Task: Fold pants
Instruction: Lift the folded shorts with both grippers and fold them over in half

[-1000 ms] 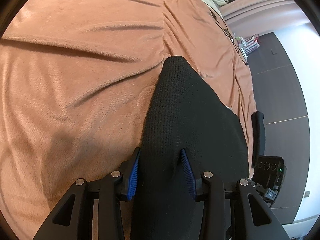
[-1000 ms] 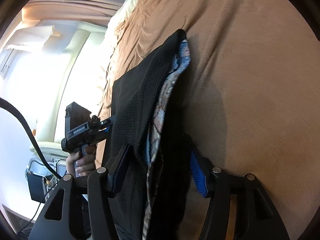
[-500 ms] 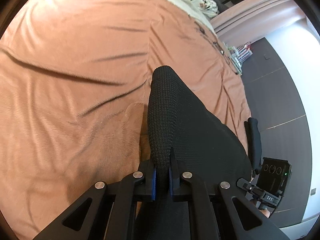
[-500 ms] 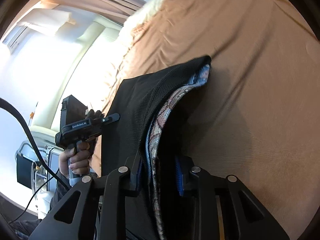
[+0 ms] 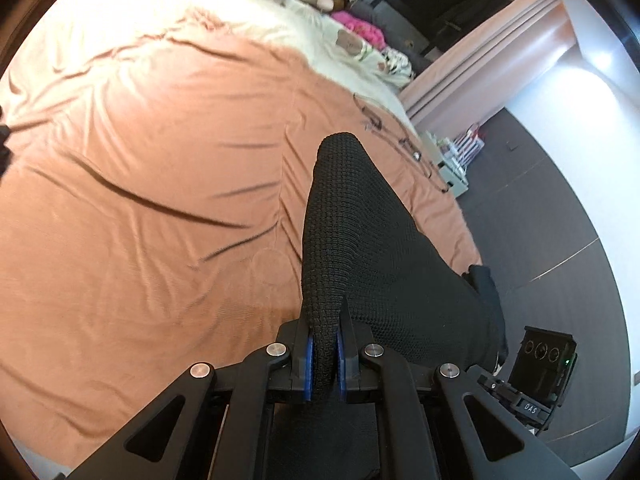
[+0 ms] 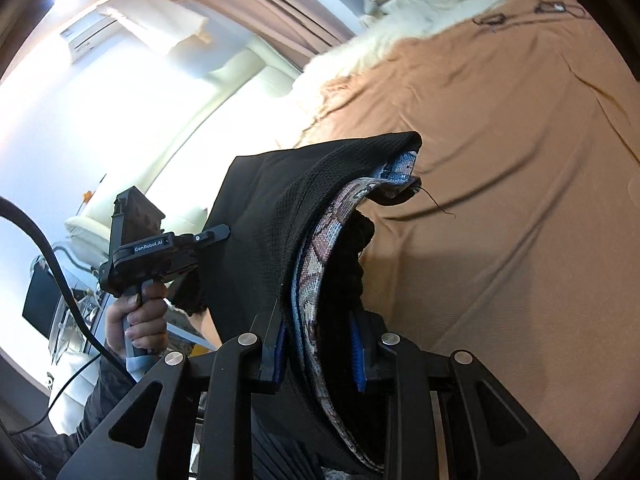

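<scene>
1. Since the earliest frames both grippers have gone from spread wide around the cloth to pinched on it, and both views now take in more of the room beyond the bed.
2. Bed blanket (image 5: 152,184), orange-brown and creased, fills the ground under both tools; a cream fleece cover (image 5: 280,20) lies at its far end.
3. Black knit pants (image 5: 360,248) hang between the two tools, above the blanket. Right wrist view shows the waistband's patterned blue-grey lining (image 6: 316,264) turned outward along the folded edge.
4. Left gripper (image 5: 323,354): blue pads pressed together on a narrow ridge of the pants; fabric rises ahead in a rounded peak.
5. Right gripper (image 6: 318,350): fingers clamp a thicker bunch of waistband, so a gap remains between the pads.
6. Left hand (image 6: 138,320) grips the left tool's handle, seen from the right wrist.
7. Loose thread (image 6: 438,204) trails from the pants' corner.
</scene>
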A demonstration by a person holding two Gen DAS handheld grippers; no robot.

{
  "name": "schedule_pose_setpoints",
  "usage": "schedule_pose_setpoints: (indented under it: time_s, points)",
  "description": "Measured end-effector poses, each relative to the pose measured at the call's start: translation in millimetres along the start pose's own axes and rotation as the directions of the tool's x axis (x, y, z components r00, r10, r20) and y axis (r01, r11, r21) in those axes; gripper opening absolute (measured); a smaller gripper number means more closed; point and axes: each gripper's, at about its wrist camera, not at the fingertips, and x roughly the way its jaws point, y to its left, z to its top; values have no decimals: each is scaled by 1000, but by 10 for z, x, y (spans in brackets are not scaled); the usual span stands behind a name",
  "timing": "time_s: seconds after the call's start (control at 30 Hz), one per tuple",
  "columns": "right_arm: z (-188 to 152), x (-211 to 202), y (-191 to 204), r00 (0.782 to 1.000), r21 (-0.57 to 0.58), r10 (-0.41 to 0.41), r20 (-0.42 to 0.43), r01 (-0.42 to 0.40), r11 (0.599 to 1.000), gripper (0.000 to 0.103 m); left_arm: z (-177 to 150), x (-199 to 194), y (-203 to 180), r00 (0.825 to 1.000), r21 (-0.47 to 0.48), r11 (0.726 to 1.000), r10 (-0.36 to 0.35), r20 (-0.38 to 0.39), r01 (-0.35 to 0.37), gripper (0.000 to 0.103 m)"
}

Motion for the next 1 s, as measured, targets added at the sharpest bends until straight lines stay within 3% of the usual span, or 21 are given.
schedule_pose_setpoints:
  time_s: [0.43,0.6,1.0]
  points:
    - [-134,-252,599,997,-139,56,51,-48,989,22,-18,-1116,-212,987,48,998,26,160,-34,9]
    - [-83,-93,734,996,-170,76,41,-68,983,22,32,-1479,-82,977,41,999,25,210,-34,9]
    - [74,516,1080,992,-239,128,3,-123,963,22,69,-2324,444,936,-16,997,80,343,-80,8]
